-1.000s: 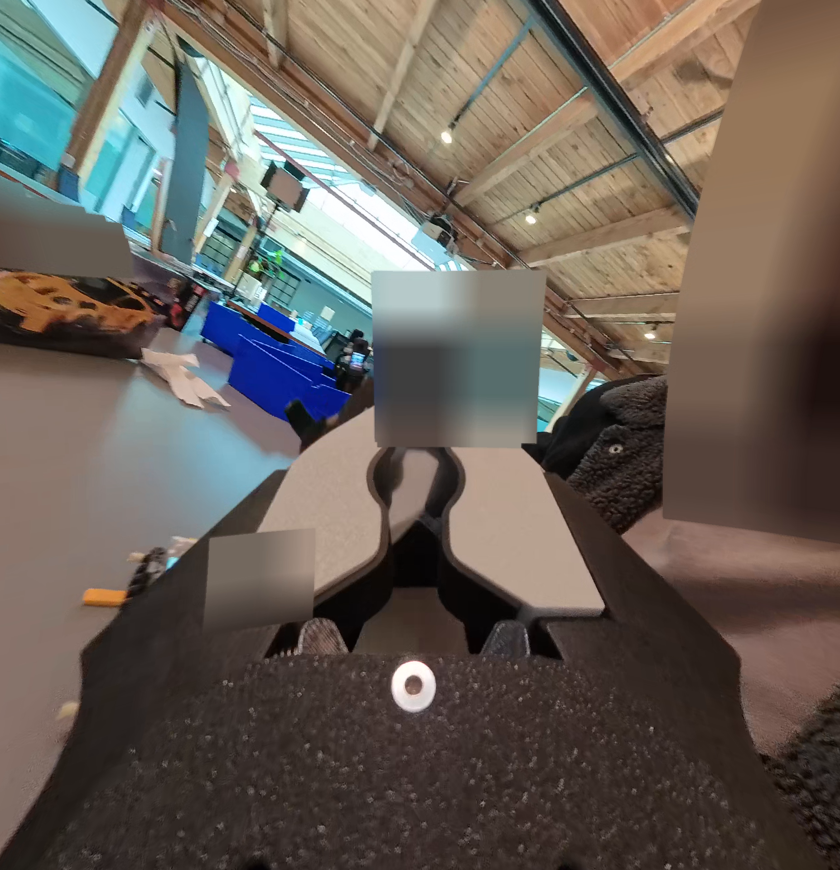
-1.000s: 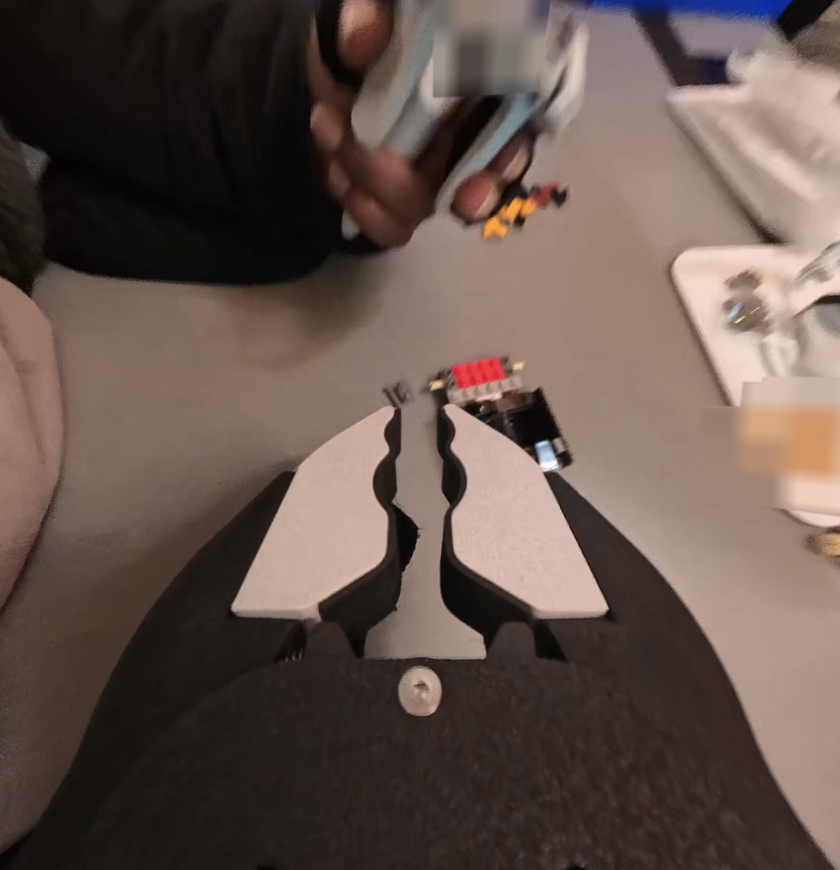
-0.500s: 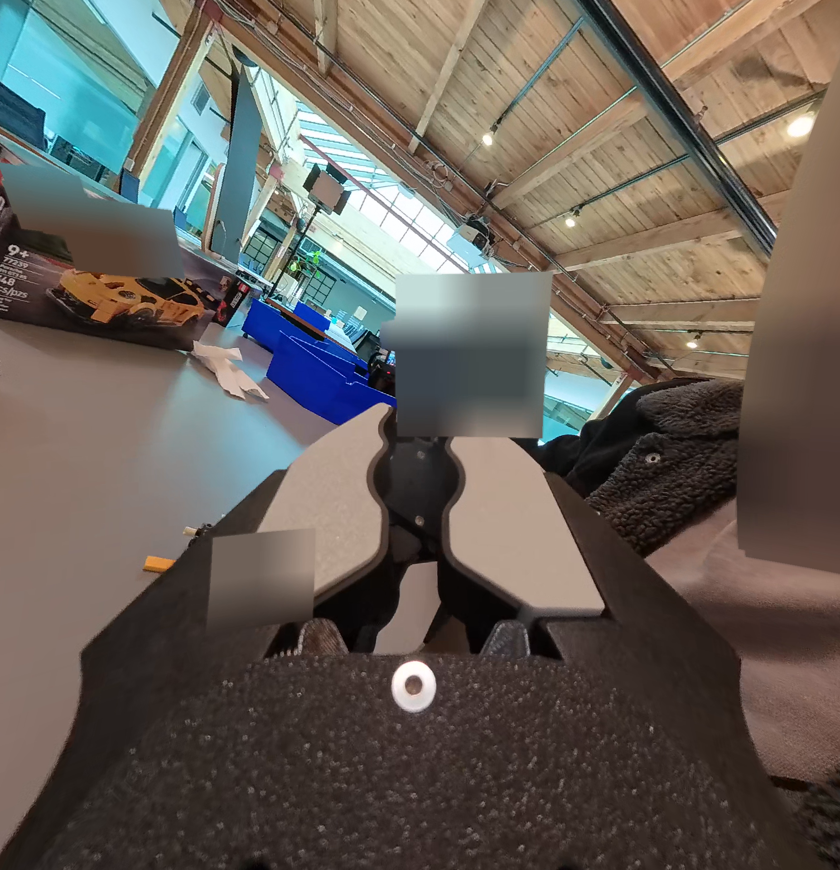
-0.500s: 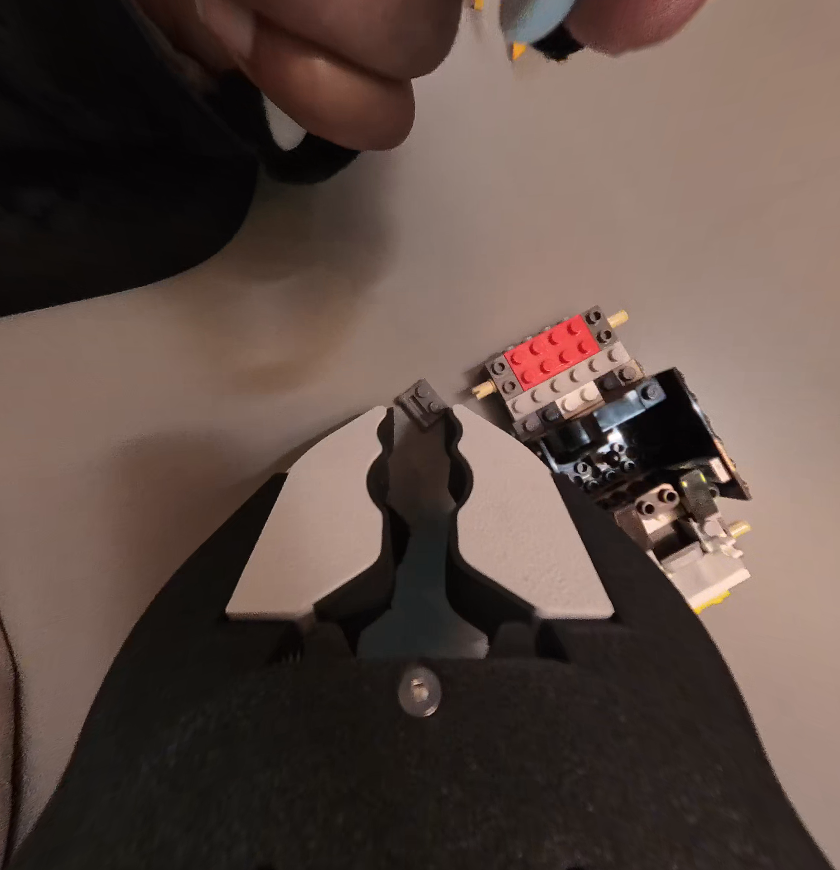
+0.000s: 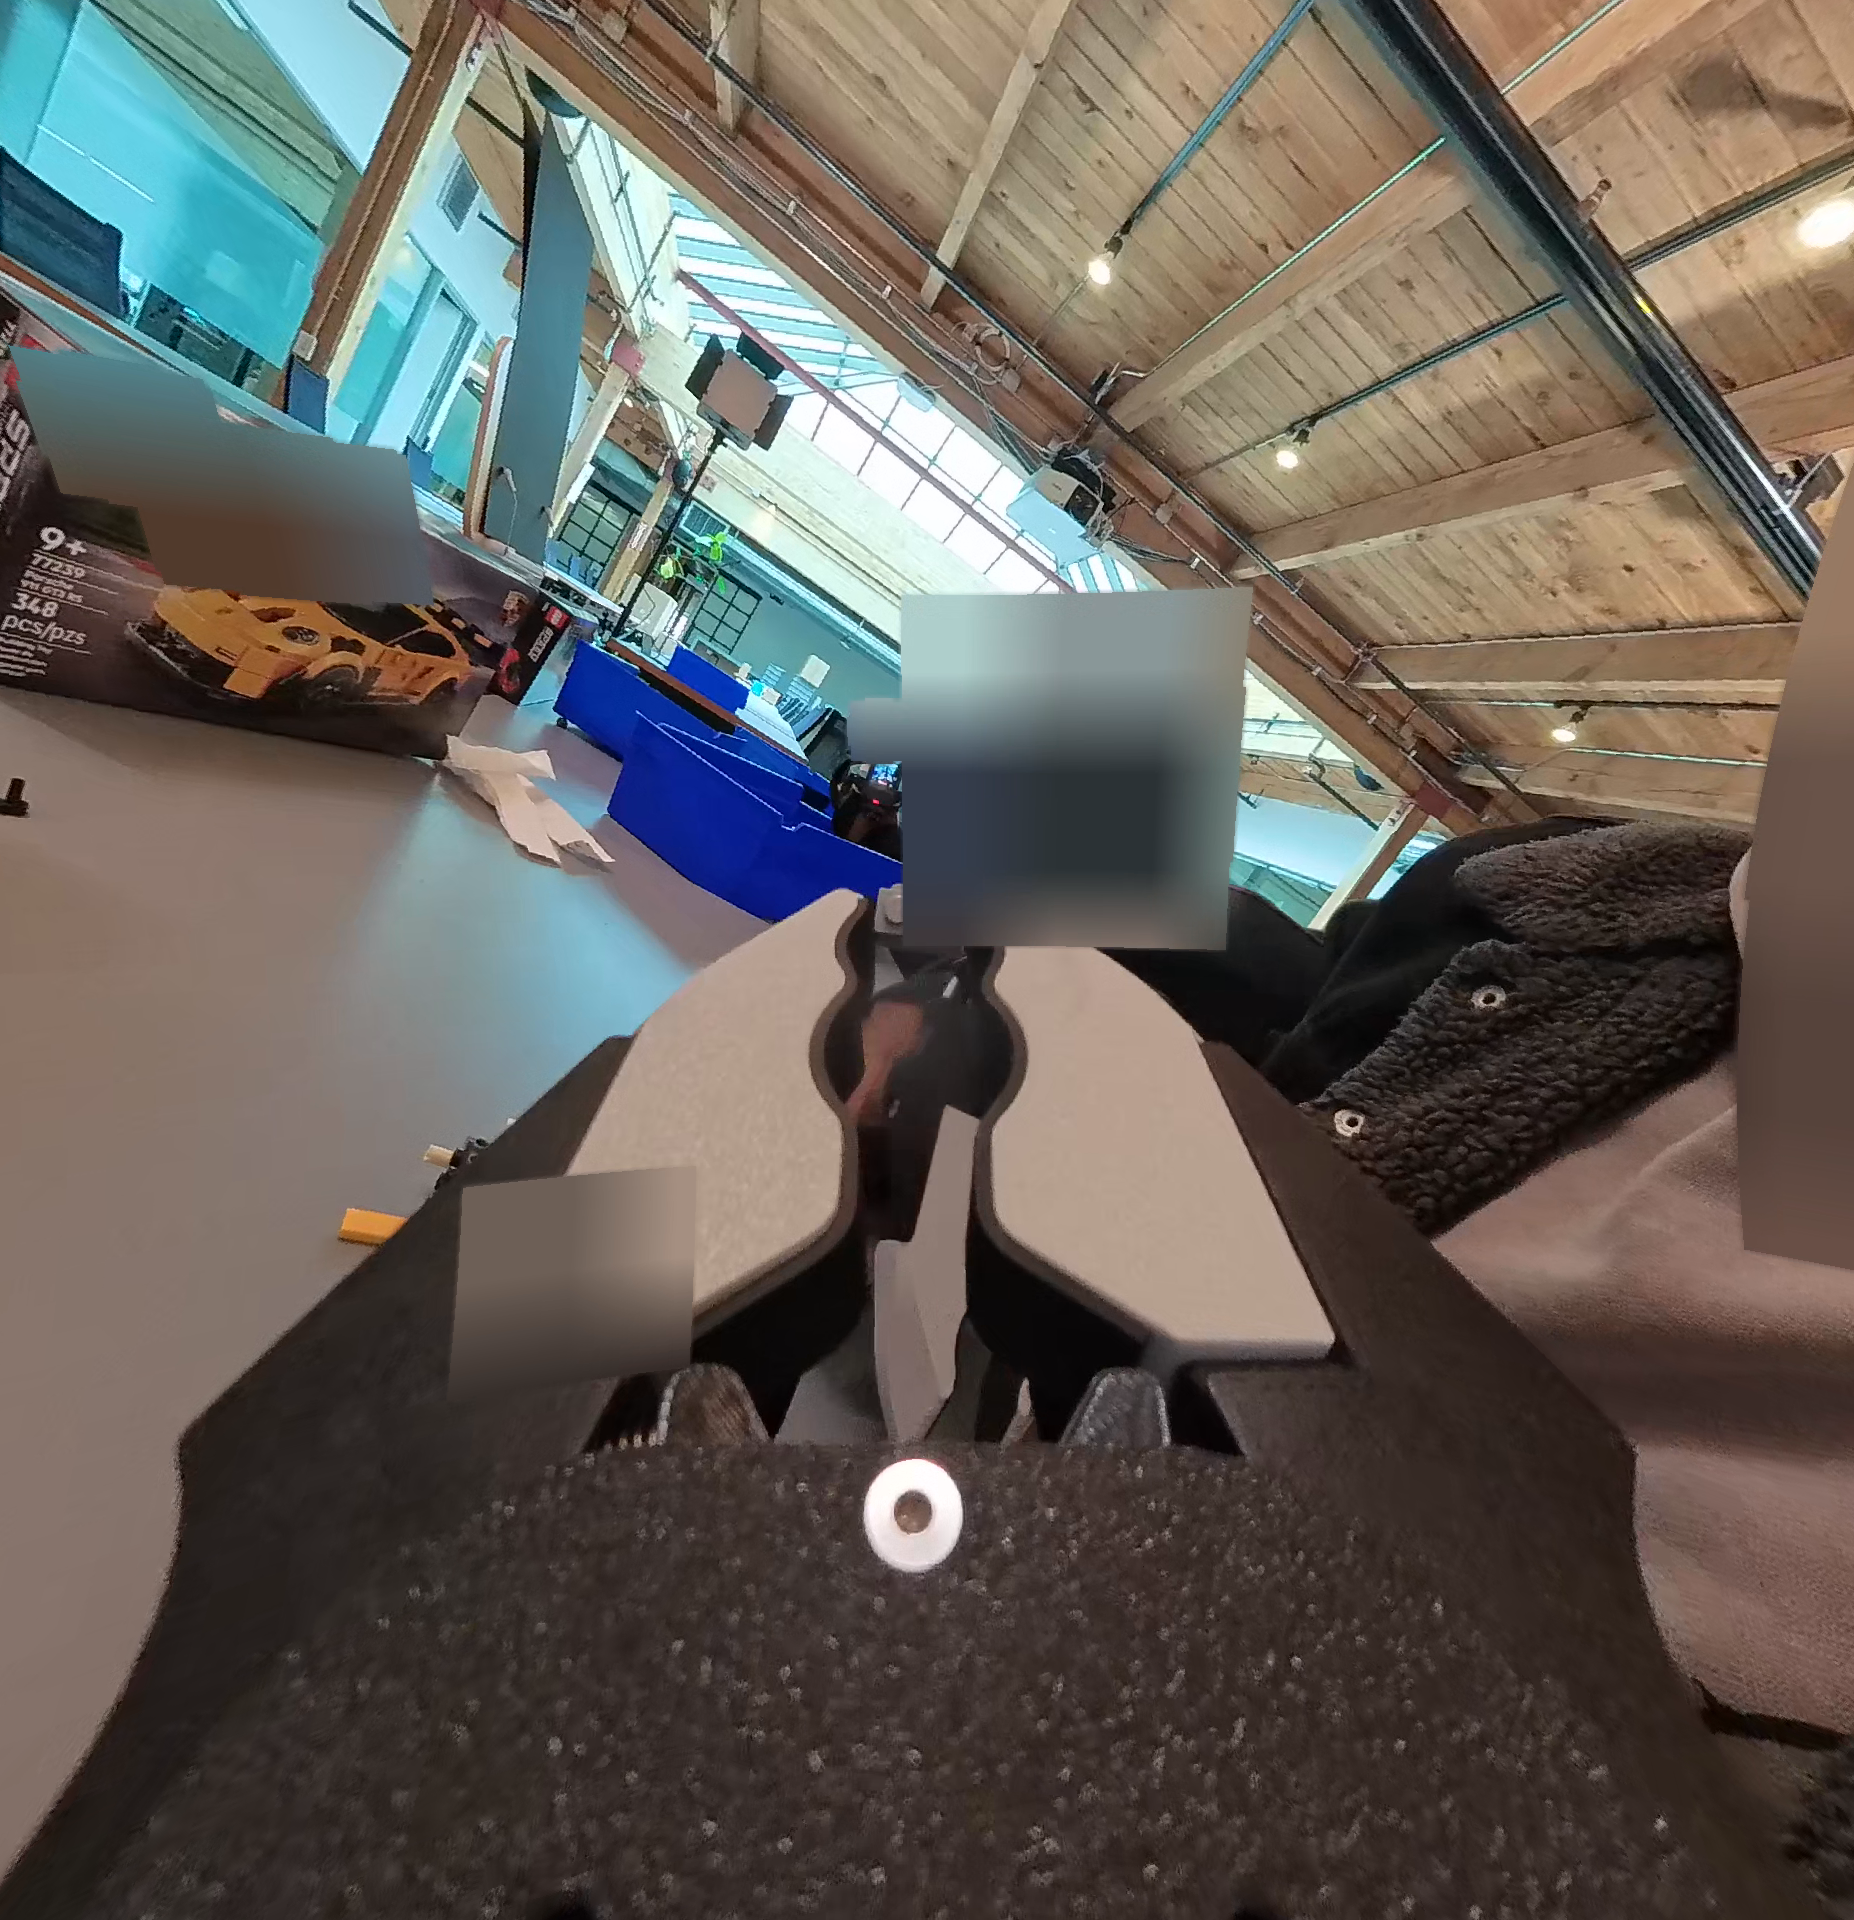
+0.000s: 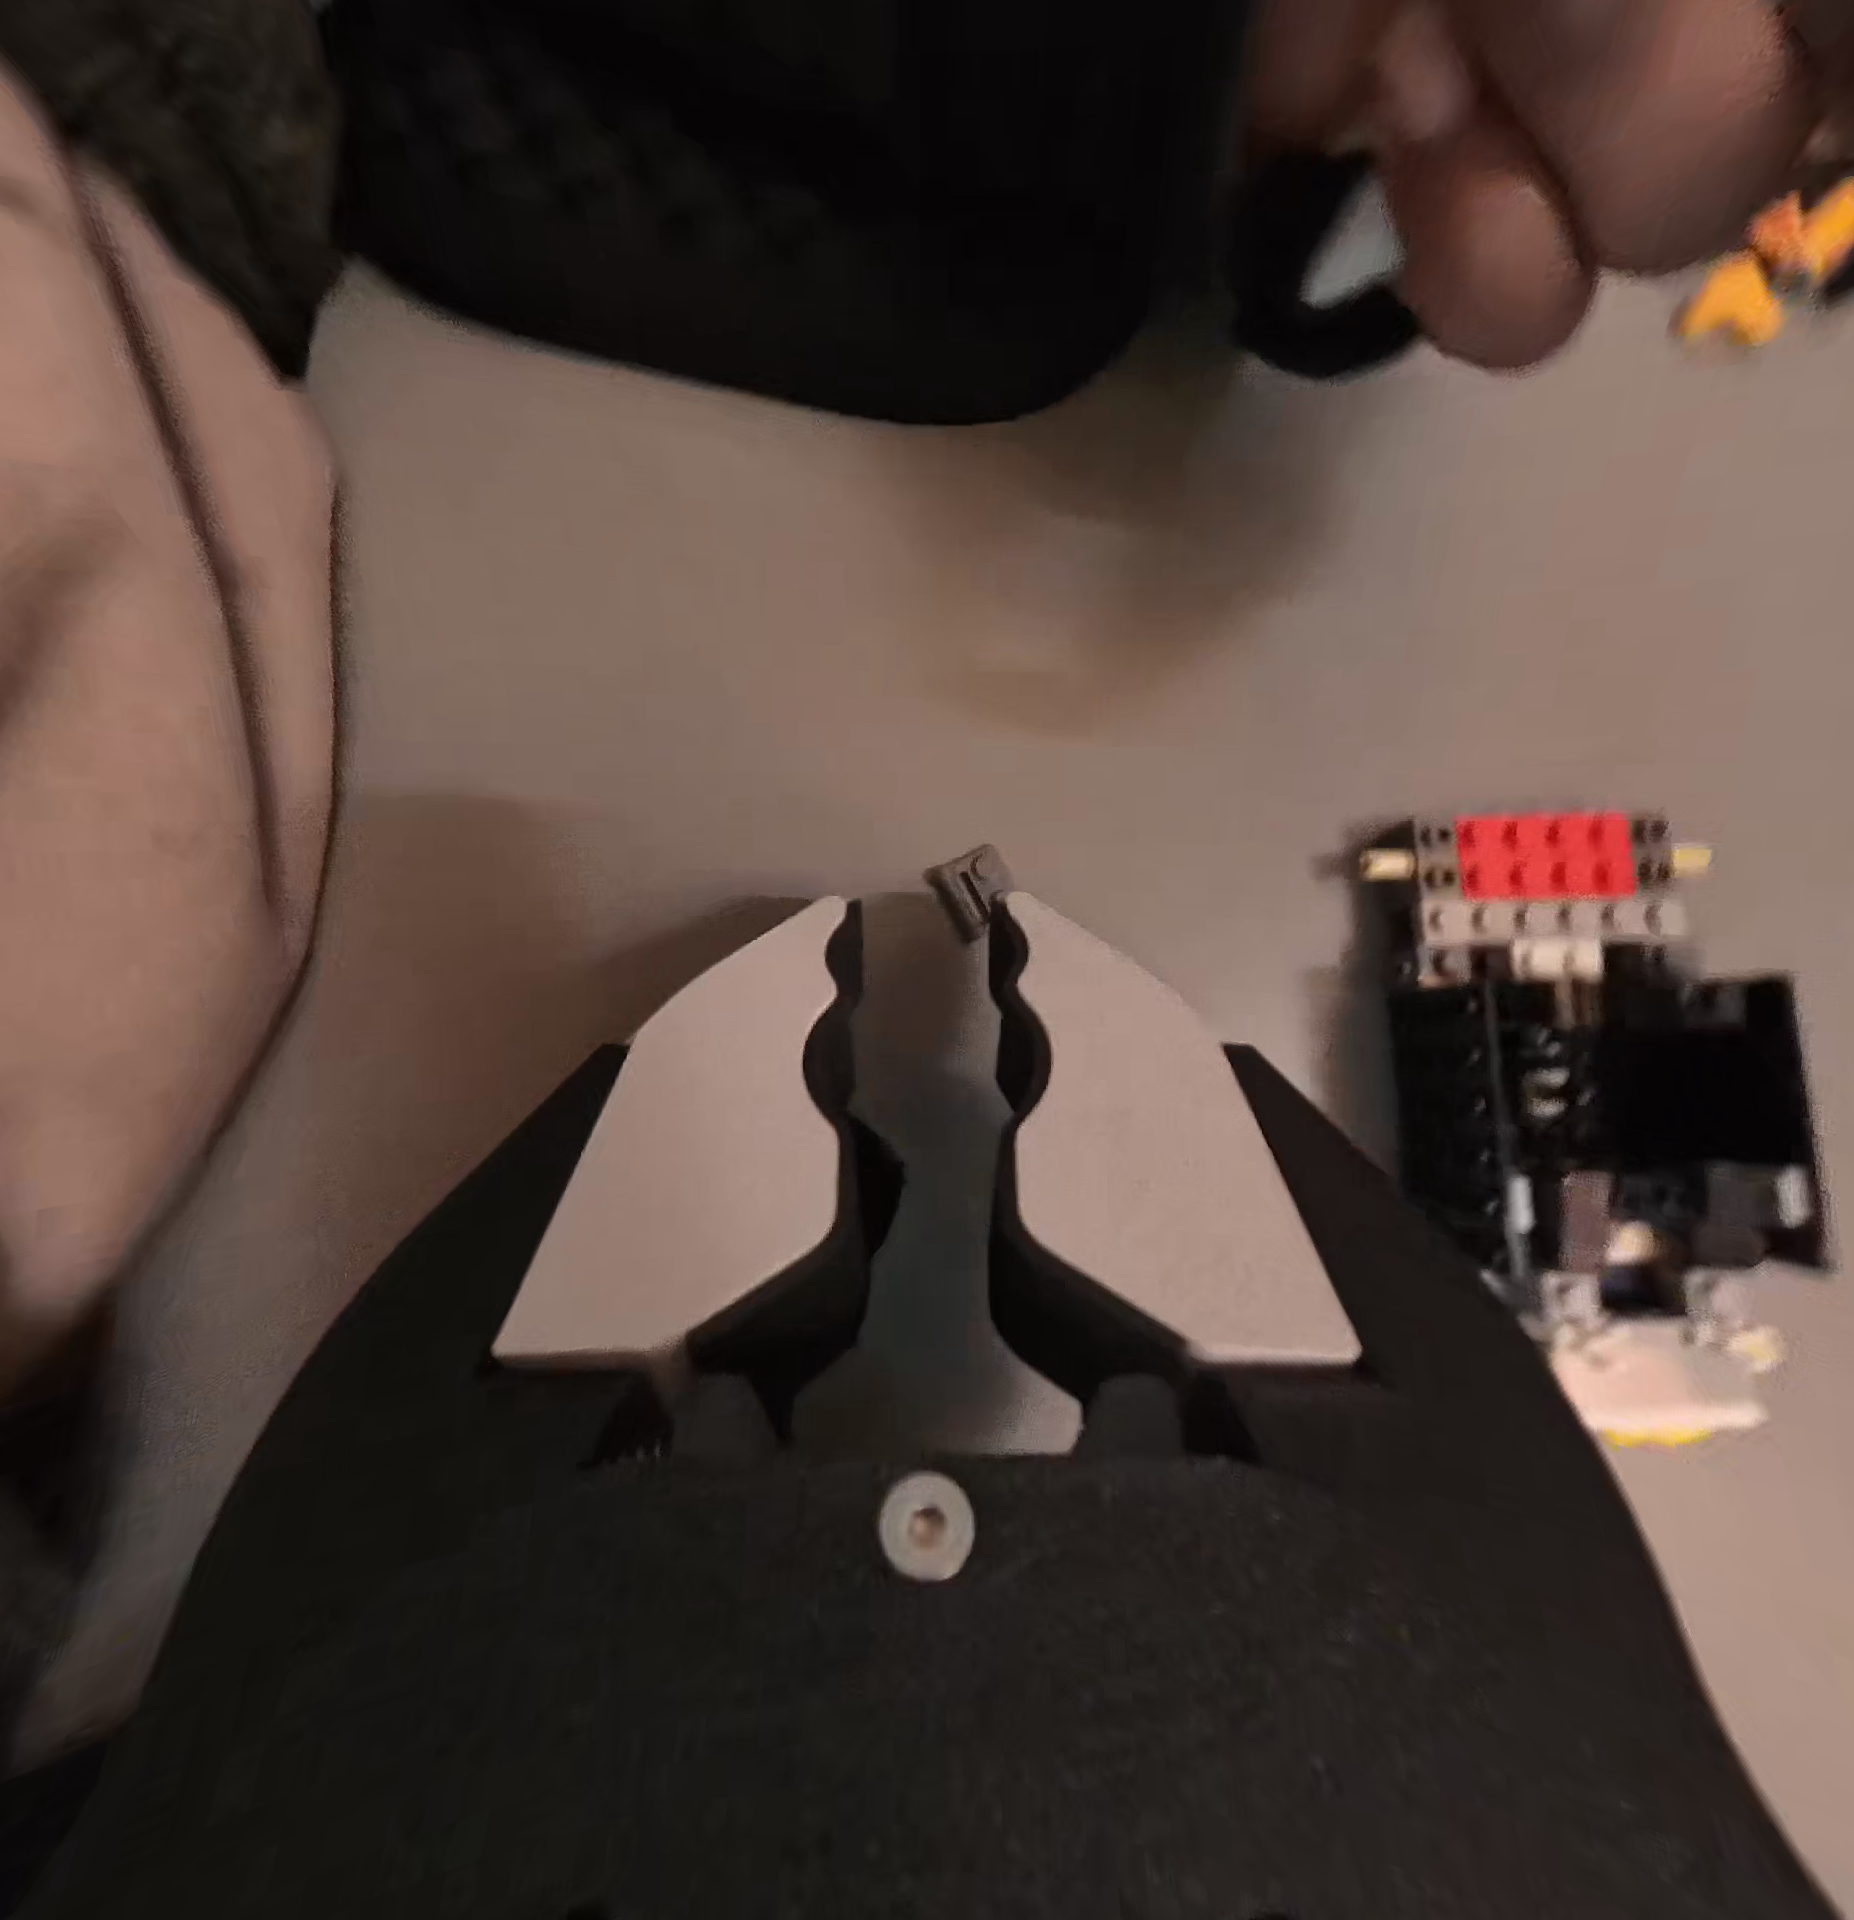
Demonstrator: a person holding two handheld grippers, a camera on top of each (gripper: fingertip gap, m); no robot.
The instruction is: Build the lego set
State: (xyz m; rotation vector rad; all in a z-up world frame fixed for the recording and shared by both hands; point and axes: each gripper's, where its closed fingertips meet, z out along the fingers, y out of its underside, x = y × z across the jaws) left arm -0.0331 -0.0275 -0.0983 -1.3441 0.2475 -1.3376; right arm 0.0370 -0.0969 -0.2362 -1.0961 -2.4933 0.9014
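Your right gripper [image 6: 923, 909] hangs over the smooth grey bench [image 6: 694, 644], its pale matte jaws parted by a narrow gap and clamped on nothing; a small dark-grey lego piece [image 6: 967, 902] sits at the tip of the right-hand jaw, touching its inner edge, though whether it lies on the bench or leans on the jaw is hard to tell through the blur. Just to the right, apart from the jaws, lies the half-built lego model [image 6: 1588, 1081]: a studded red plate on top, light-grey studded strips below it, a blocky black body and a whitish end. Above it your other hand [image 6: 1505, 208] fills the upper right corner, with blurred yellow pieces [image 6: 1775, 270] beyond. Only the left wrist view shows the room: your left gripper [image 5: 923, 935] is tilted upward toward a plank ceiling [image 5: 1318, 260], its wavy-edged jaws released with a slim gap between them, their rough black housing speckled. That view alone also shows the dark lego box [image 5: 227, 644] printed with a yellow car, crumpled white paper [image 5: 528, 800], a flat yellow piece [image 5: 372, 1226] on the bench and a black fleece jacket [image 5: 1525, 1029] with metal snaps.
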